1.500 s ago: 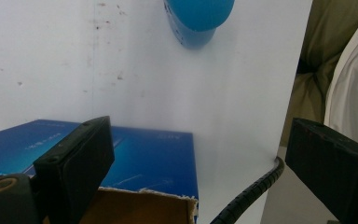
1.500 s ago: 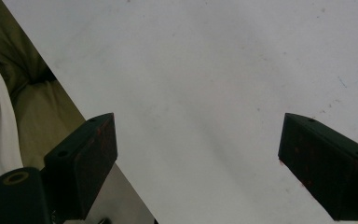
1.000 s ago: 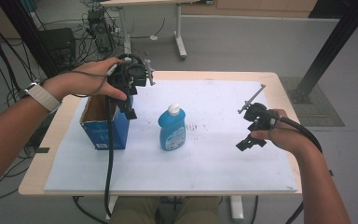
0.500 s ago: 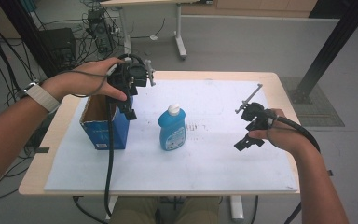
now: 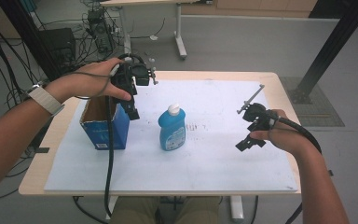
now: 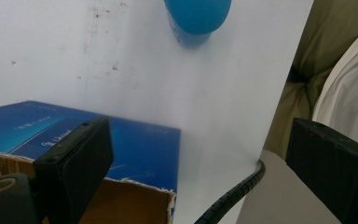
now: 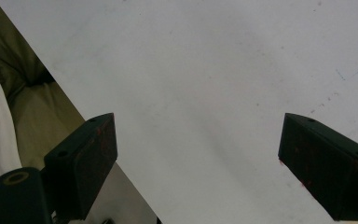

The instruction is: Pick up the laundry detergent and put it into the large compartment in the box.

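One blue bottle [image 5: 172,129] stands between the two tongs, and one blue carton [image 5: 103,124] sits directly under the left gripper [image 5: 131,108]; the right gripper [image 5: 247,127] is well apart from the bottle. Both tongs gape wide and hold nothing. A white sheet [image 5: 205,163] covers the wooden table [image 5: 279,88] on a grey floor; the carton's inside is largely hidden.
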The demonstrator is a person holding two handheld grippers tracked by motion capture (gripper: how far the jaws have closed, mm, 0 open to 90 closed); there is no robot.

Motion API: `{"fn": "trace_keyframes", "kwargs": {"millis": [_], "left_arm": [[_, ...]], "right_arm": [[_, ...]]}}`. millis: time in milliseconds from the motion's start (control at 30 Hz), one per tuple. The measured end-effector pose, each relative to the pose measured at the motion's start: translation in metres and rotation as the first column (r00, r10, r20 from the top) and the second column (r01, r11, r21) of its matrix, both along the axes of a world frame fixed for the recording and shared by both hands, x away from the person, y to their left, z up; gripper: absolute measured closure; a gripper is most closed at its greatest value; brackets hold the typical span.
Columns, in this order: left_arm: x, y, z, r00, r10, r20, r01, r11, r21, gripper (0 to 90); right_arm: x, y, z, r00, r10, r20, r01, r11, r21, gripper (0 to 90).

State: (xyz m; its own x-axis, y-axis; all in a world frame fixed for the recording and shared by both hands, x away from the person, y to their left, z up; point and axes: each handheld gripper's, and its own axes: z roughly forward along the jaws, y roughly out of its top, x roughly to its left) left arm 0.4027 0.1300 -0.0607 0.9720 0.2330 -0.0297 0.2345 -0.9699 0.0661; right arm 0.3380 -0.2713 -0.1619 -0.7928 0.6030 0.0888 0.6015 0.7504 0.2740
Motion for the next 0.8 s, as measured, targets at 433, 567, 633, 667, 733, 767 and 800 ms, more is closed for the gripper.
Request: {"fn": "trace_keyframes", "kwargs": {"millis": [433, 567, 633, 667, 733, 767, 800], "left_arm": [[-0.002, -0.009, -0.001, 0.9975, 0.071, -0.009, -0.071, 0.9975, -0.004, 7.9], [-0.003, -0.01, -0.001, 0.9959, 0.09, -0.006, -0.09, 0.9959, -0.004, 7.9], [-0.003, -0.01, -0.001, 0.9954, 0.096, -0.005, -0.096, 0.9954, -0.005, 7.9], [-0.003, -0.01, -0.002, 0.9952, 0.098, -0.007, -0.098, 0.9951, -0.007, 7.9], [-0.004, -0.01, -0.002, 0.9941, 0.108, -0.008, -0.108, 0.9941, -0.011, 7.8], [-0.003, -0.011, -0.001, 0.9936, 0.113, -0.01, -0.113, 0.9936, -0.011, 7.8], [-0.004, -0.01, -0.001, 0.9918, 0.127, -0.012, -0.127, 0.9916, -0.021, 7.8]], "right_arm": [[-0.002, -0.001, 0.001, 0.9999, -0.012, 0.003, 0.012, 1.0, -0.006, 11.6], [-0.002, -0.002, 0.0, 0.9999, -0.017, 0.001, 0.017, 1.0, -0.005, 11.6], [-0.002, -0.001, 0.0, 0.9999, -0.015, 0.001, 0.015, 1.0, -0.006, 11.6], [-0.002, -0.001, 0.0, 0.9999, -0.017, 0.003, 0.017, 1.0, -0.006, 11.6], [-0.002, -0.001, 0.0, 0.9999, -0.016, 0.007, 0.016, 1.0, -0.003, 11.6], [-0.002, 0.0, 0.0, 0.9999, -0.015, 0.006, 0.015, 1.0, -0.005, 11.6], [-0.001, 0.0, 0.0, 0.9999, -0.015, 0.006, 0.015, 1.0, -0.006, 11.6]]}}
